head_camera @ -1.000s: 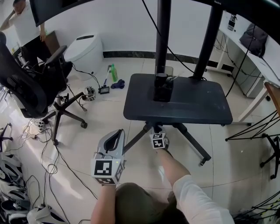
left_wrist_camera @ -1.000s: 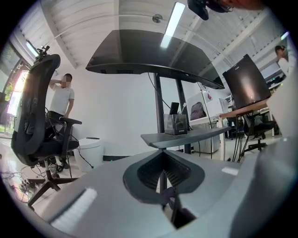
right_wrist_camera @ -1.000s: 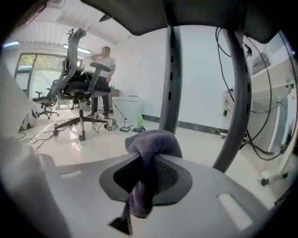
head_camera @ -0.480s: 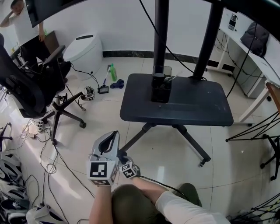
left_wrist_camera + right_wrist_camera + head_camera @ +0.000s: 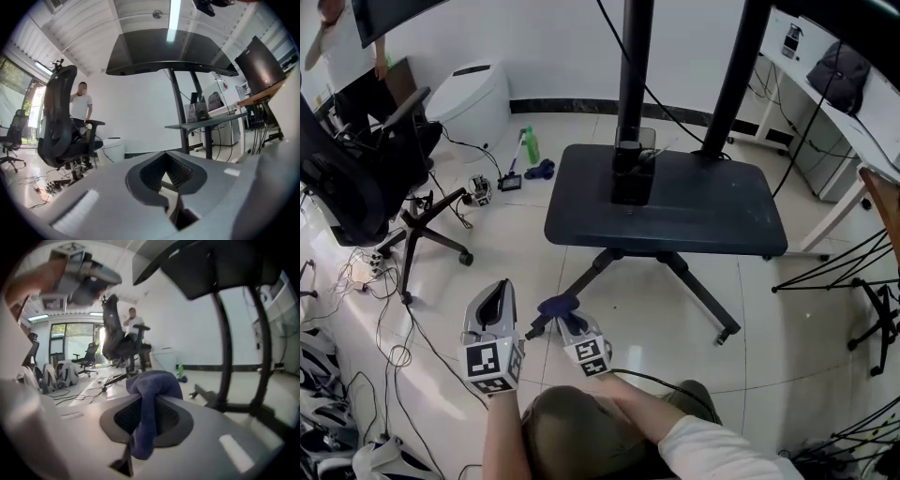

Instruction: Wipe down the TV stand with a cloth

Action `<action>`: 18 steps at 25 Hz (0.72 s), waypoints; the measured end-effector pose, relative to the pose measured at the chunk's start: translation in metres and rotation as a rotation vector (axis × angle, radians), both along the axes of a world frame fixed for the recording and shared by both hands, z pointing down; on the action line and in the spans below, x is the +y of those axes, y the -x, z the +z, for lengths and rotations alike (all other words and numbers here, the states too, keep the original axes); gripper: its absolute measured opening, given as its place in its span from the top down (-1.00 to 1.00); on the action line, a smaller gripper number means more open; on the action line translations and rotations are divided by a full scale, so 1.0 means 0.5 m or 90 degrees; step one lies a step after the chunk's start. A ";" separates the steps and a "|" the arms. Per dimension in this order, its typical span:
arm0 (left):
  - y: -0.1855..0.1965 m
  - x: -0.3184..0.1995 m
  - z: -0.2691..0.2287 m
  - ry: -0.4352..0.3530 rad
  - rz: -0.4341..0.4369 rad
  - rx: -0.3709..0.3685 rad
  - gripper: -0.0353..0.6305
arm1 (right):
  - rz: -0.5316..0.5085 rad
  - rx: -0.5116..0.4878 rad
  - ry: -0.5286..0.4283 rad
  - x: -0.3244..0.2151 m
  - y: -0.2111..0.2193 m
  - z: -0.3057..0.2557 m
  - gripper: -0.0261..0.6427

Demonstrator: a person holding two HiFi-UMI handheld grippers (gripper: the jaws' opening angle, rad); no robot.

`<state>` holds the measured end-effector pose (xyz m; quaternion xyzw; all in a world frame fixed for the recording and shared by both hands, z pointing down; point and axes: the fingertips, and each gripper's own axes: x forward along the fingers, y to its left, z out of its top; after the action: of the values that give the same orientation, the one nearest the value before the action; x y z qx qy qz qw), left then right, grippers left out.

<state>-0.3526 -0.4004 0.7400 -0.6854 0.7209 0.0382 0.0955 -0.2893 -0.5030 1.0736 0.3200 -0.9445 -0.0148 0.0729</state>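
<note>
The TV stand has a dark flat shelf (image 5: 675, 202) on a wheeled base, with two black posts (image 5: 633, 84) rising from it. A dark blue cloth (image 5: 557, 305) is bunched in my right gripper (image 5: 564, 317), low over the tiled floor, short of the stand's front-left leg (image 5: 586, 277). In the right gripper view the cloth (image 5: 151, 394) hangs clamped between the jaws of that gripper (image 5: 144, 420). My left gripper (image 5: 493, 298) hovers just left of it, shut and empty. The left gripper view shows its jaws (image 5: 169, 183) closed and the shelf (image 5: 168, 51) from below.
A black office chair (image 5: 352, 178) and floor cables (image 5: 394, 309) lie to the left. A white bin (image 5: 473, 94), a green bottle (image 5: 528, 145) and a person (image 5: 337, 52) are at the back left. Desks (image 5: 839, 112) and a black frame (image 5: 872, 281) are on the right.
My right gripper has pulled back from under the stand's front leg toward the left gripper, and the blue cloth now shows in its jaws. The left gripper drifted slightly left.
</note>
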 end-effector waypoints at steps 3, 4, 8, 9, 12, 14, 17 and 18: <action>-0.104 -0.028 -0.076 -0.029 0.058 -0.001 0.79 | 0.072 -0.098 -0.091 -0.039 -0.258 -0.244 0.77; -0.137 -0.034 -0.103 -0.041 0.081 -0.001 0.79 | 0.096 -0.111 -0.117 -0.037 -0.342 -0.321 0.77; -0.306 -0.044 -0.195 -0.079 0.145 -0.017 0.79 | 0.189 -0.156 -0.178 0.030 -0.668 -0.565 0.76; -0.339 -0.046 -0.213 -0.090 0.152 -0.021 0.79 | 0.205 -0.167 -0.181 0.044 -0.721 -0.592 0.76; -0.404 -0.063 -0.231 -0.108 0.168 -0.050 0.79 | 0.238 -0.156 -0.179 0.036 -0.783 -0.578 0.77; -0.434 -0.081 -0.217 -0.100 0.182 -0.057 0.79 | 0.252 -0.143 -0.155 -0.030 -0.777 -0.506 0.77; -0.430 -0.085 -0.224 -0.090 0.182 -0.043 0.79 | 0.252 -0.130 -0.141 -0.169 -0.712 -0.445 0.77; -0.426 -0.084 -0.231 -0.091 0.181 -0.040 0.79 | 0.245 -0.122 -0.145 -0.216 -0.684 -0.445 0.77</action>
<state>-0.1396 -0.4426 0.6247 -0.7729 0.6086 0.0809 0.1601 0.0528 -0.6109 0.8511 0.5003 -0.8609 -0.0769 -0.0519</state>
